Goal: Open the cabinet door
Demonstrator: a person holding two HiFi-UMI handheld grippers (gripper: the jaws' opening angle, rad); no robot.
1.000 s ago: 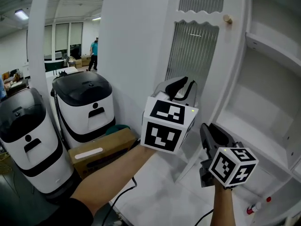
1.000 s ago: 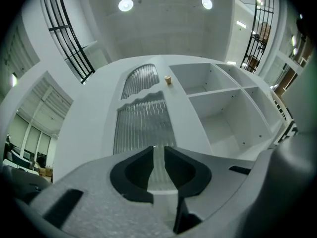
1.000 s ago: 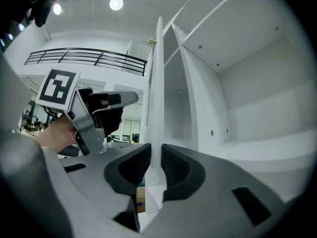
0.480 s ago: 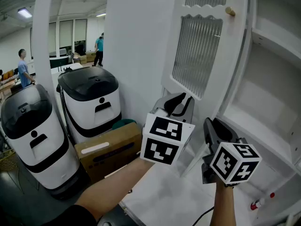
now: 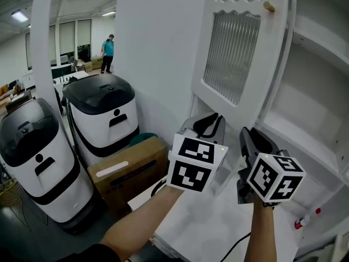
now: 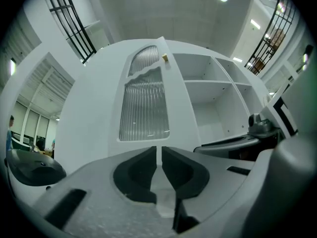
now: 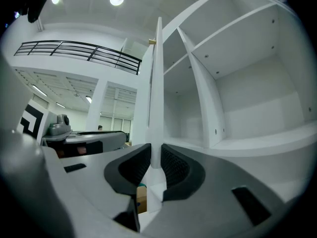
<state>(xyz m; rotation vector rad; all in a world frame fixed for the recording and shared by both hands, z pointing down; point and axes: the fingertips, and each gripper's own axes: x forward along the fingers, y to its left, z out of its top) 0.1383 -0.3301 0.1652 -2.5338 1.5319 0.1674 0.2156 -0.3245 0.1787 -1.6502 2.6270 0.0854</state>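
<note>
The white cabinet door [image 5: 234, 53] with a ribbed glass panel and a small knob [image 5: 269, 6] stands swung out from the shelves. My right gripper [image 5: 250, 135] sits at the door's lower free edge. In the right gripper view the door [image 7: 157, 83] shows edge-on, and its edge fills the narrow gap of my right gripper [image 7: 155, 155]. My left gripper [image 5: 210, 121] hangs just left of it, below the glass panel. Its jaws are closing to a thin slit in the left gripper view [image 6: 159, 155] with nothing between them; the door's face [image 6: 143, 108] is beyond.
White shelves [image 5: 316, 119] lie open at the right, with a red-capped marker [image 5: 305, 220] on the low surface. Two white bins with black lids [image 5: 103, 119] [image 5: 32, 162] and a cardboard box [image 5: 128, 171] stand at the left. A person [image 5: 109, 47] stands far back.
My left gripper has come down from in front of the glass panel to below it. The right gripper has shifted only slightly, staying at the door's edge.
</note>
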